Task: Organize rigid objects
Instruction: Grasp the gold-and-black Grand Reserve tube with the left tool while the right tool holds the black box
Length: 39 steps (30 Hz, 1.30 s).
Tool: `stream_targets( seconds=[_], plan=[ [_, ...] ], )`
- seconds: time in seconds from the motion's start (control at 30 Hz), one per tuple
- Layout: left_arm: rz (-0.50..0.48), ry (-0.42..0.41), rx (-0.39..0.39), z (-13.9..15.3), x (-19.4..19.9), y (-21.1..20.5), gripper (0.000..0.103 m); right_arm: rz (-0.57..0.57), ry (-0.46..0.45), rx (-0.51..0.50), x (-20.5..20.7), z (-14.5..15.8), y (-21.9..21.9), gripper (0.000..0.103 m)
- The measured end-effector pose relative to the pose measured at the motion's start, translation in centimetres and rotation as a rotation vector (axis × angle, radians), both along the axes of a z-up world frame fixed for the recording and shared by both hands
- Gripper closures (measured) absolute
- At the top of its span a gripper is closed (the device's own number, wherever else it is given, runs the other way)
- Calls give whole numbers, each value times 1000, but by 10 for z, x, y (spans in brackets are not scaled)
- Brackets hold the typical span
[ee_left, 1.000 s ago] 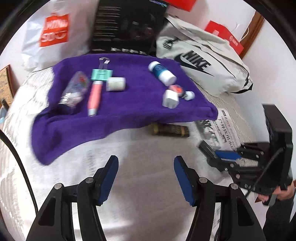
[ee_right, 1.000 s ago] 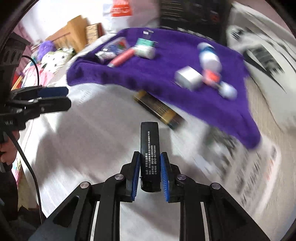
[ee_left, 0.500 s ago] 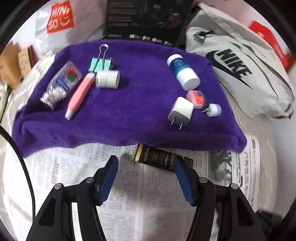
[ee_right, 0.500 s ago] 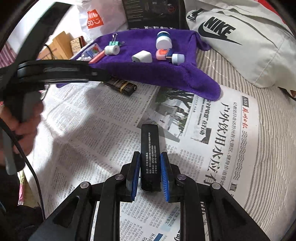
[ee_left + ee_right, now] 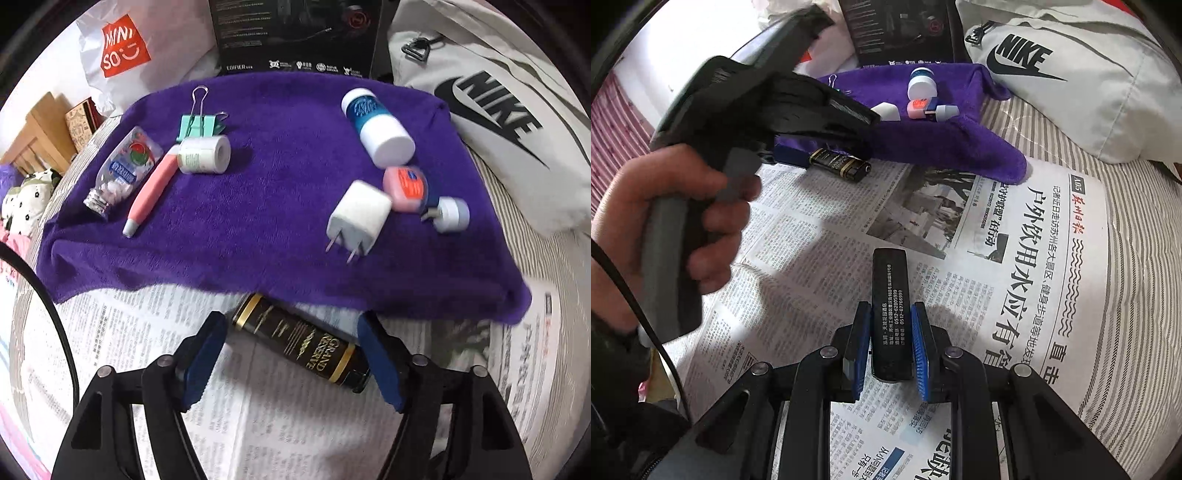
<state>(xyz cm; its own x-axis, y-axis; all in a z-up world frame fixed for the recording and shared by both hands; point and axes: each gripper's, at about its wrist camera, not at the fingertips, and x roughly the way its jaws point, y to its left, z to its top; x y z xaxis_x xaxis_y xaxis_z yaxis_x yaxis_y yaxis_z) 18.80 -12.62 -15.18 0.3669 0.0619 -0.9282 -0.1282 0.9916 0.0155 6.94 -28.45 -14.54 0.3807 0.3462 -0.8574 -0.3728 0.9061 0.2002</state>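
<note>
Left tongs [image 5: 291, 354]: jaws opening, straddling a black gold-banded rectangular lighter [image 5: 301, 345] lying on newspaper [image 5: 280, 435] just beside a purple towel [image 5: 266, 206]; pads not touching it. Right tongs [image 5: 889, 350]: clamped on a slim black printed bar [image 5: 890, 299], above the newspaper.

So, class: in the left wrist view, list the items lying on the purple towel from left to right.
Clear bottle → pink pen → white roll → white charger → pink tin → small white plug.
</note>
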Motion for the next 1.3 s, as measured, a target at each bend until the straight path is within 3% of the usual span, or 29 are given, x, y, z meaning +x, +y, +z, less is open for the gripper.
stream_targets(
  seconds=[0.27,0.5,0.6,0.83,0.97,1.1,1.2,1.3],
  plan=[
    [-103,7,-23,1,-44,56,28,0,-5,-30,-7,0,2,81],
    [-187,-39,-105,3,-64,97,30,-13,1,-62,-7,2,9,81],
    [-259,-65,-146,4,-58,93,30,-22,8,-55,0,1,12,81],
    [-460,-108,-21,-1,-49,51,37,-49,-16,-96,13,-2,30,80],
    [-469,-136,-26,0,-50,48,36,-68,-48,-61,10,-4,28,72],
    [-474,-115,-37,1,-50,49,33,-75,-73,-59,5,-6,32,62],
    [-489,-124,-31,1,-49,47,33,-71,-102,-120,2,-7,42,62],
    [-512,-135,-34,2,-55,50,33,-92,-73,-121,7,-5,44,62]
  ],
)
